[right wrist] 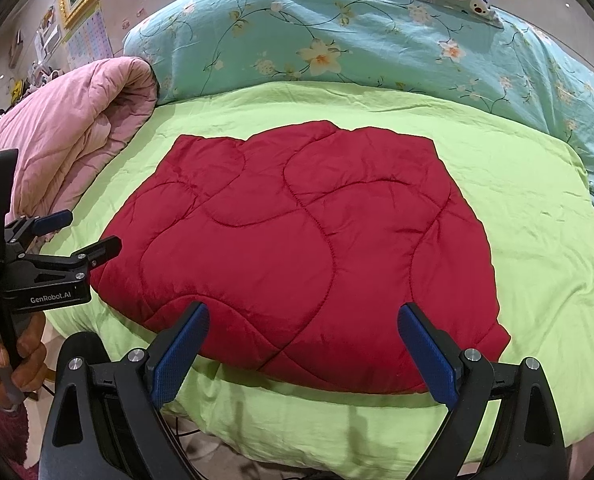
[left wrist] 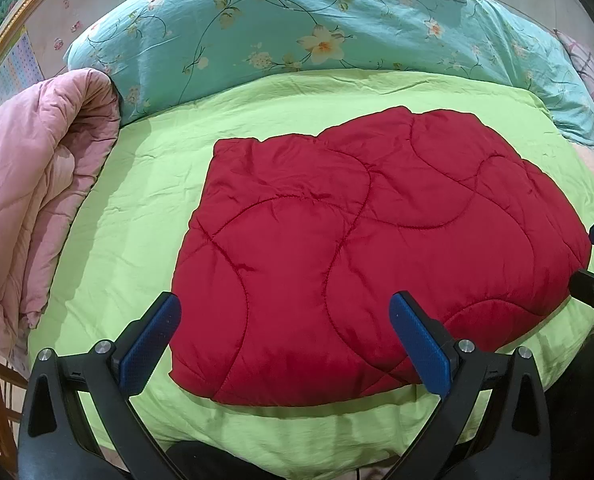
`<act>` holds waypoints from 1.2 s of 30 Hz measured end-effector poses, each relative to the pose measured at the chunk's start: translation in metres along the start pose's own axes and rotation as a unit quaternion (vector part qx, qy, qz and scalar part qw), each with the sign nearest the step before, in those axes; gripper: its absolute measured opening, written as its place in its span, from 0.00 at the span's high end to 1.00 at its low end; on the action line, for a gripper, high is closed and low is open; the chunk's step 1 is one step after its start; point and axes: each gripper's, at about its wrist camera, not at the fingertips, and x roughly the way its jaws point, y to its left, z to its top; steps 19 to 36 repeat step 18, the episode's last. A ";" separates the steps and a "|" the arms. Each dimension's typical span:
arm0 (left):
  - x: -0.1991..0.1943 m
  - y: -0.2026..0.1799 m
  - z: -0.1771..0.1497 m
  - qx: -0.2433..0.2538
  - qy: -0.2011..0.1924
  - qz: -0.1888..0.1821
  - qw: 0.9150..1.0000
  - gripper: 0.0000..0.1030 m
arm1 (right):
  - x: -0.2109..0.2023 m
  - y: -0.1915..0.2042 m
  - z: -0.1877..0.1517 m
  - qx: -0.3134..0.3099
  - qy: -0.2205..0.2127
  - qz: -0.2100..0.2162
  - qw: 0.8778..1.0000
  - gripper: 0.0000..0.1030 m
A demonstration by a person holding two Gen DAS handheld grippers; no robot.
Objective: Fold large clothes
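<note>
red quilted padded garment (left wrist: 361,248), folded into a flat rectangle, lies on lime-green bed sheet (left wrist: 137,208) | left gripper (left wrist: 285,344) spread, holding nothing, at garment's near edge | right gripper (right wrist: 303,354) spread, holding nothing, likewise | pink quilt (left wrist: 29,184) bunched left, apart from garment

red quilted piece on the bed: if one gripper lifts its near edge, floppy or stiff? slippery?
The red quilted garment would probably drape rather than lift flat: it lies soft and puffy. Its smooth, slightly shiny shell may slip between open right gripper pads. Folded layers could separate, so pinch deep.
</note>
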 end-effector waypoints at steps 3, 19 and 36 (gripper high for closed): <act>0.000 0.000 0.000 0.000 0.000 0.000 1.000 0.00 | 0.000 0.000 0.000 0.000 0.000 0.001 1.000 0.07; 0.004 0.000 0.001 0.002 0.004 -0.002 1.000 0.00 | 0.003 -0.002 0.000 0.003 0.001 0.000 1.000 0.07; 0.004 0.000 0.001 0.002 0.004 -0.002 1.000 0.00 | 0.003 -0.002 0.000 0.003 0.001 0.000 1.000 0.07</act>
